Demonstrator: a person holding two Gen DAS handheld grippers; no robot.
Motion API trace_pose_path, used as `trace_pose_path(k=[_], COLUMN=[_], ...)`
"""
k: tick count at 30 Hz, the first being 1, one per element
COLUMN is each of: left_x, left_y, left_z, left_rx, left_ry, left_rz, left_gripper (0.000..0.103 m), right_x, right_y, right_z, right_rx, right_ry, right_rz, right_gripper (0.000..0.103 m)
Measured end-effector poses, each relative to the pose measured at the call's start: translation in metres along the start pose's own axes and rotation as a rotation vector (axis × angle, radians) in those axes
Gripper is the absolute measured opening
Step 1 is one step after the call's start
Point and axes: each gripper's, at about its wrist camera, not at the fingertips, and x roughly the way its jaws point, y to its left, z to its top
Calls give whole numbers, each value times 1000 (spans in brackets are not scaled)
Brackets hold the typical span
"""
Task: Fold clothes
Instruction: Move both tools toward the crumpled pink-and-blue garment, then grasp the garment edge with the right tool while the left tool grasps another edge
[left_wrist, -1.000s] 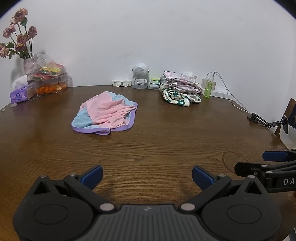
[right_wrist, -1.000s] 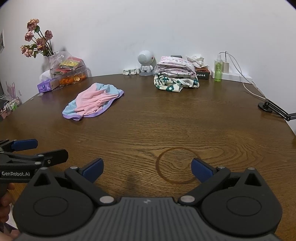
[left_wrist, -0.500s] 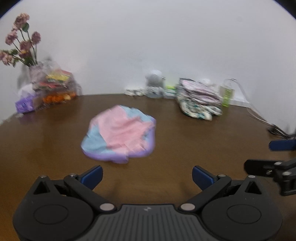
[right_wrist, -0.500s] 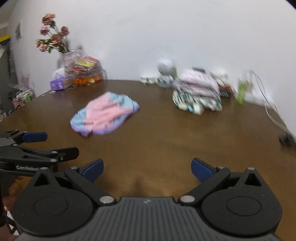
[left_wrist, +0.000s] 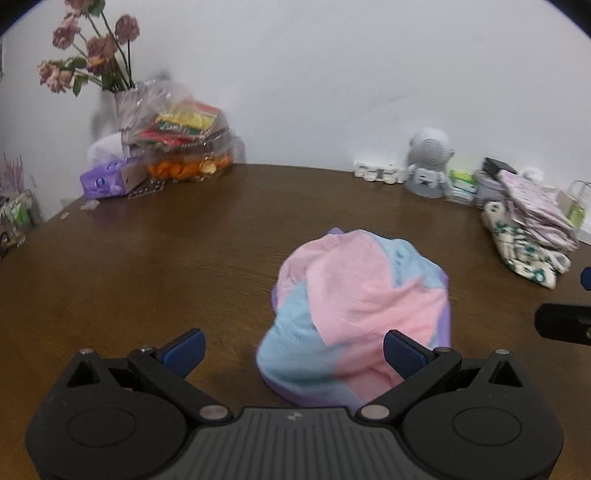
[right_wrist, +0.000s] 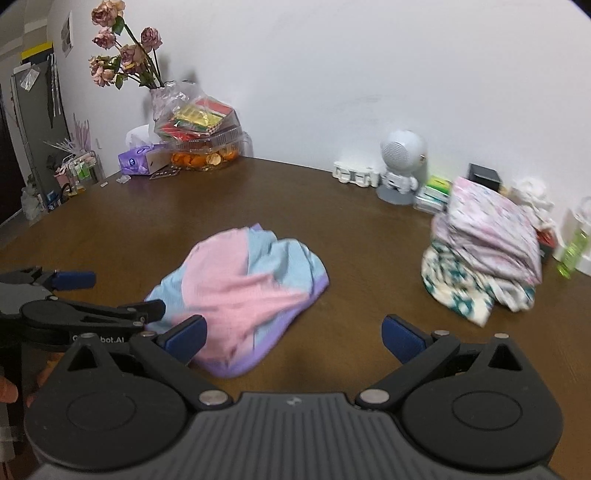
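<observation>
Lying crumpled on the brown wooden table (left_wrist: 140, 266), the pink, blue and purple garment (left_wrist: 354, 314) sits just ahead of both claws. The left gripper (left_wrist: 293, 349) has its two blue-tipped fingers spread wide with nothing between them; the near edge of the garment shows in the gap between them, though whether the right-hand fingertip touches the cloth cannot be told. The right gripper (right_wrist: 291, 338) is likewise spread apart and holds nothing, its left fingertip overlapping the garment's (right_wrist: 240, 291) near left corner in the right wrist view, while its right fingertip is over bare table (right_wrist: 369, 251).

From the right wrist view the left gripper also shows from the side at the near left, just beside the cloth's left edge.

At the far right of the table stands a stack of folded clothes (right_wrist: 487, 254), floral and pink patterned. A small white robot figure (right_wrist: 400, 170) stands at the far edge against the wall. At the far left are a vase of dried roses (right_wrist: 125, 55), a bag of snacks (right_wrist: 199, 122) and a purple tissue box (right_wrist: 138, 162).
</observation>
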Motion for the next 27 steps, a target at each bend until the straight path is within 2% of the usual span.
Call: trace_pose_path(k=[6, 8, 10, 12, 14, 16, 18, 19, 22, 23, 24, 26, 27], left_x=[29, 40, 49, 58, 67, 77, 85, 89, 96, 96, 96, 95, 94], left_y=[2, 1, 0, -1, 0, 1, 2, 3, 6, 5, 4, 1, 0], left_z=[18, 22, 23, 24, 24, 25, 24, 24, 24, 23, 23, 23, 23], left_rx=[46, 61, 76, 90, 93, 96, 95, 92, 85, 94, 103, 118, 125], left_ry=[-15, -14, -21, -24, -13, -2, 8, 13, 27, 29, 31, 39, 44], left_rz=[2, 3, 4, -5, 0, 6, 1, -8, -21, -25, -28, -40, -47], left_gripper=[99, 93, 81, 79, 73, 55, 48, 48, 48, 48, 43, 24, 11], right_x=[58, 76, 91, 108, 124, 137, 145, 148, 155, 157, 160, 165, 167], right_y=[-4, -7, -9, -14, -19, -25, -28, -28, -27, -27, -27, -27, -27], right_z=[27, 31, 34, 36, 38, 39, 39, 39, 37, 36, 36, 35, 34], right_rx=[44, 68, 88, 120, 164, 205, 231, 237, 256, 262, 268, 281, 287], right_ry=[33, 42, 47, 56, 75, 91, 105, 113, 138, 146, 154, 170, 178], right_rz=[39, 41, 46, 53, 64, 82, 102, 113, 143, 153, 163, 184, 194], right_gripper=[103, 100, 91, 82, 78, 78, 74, 71, 54, 42, 30, 19, 13])
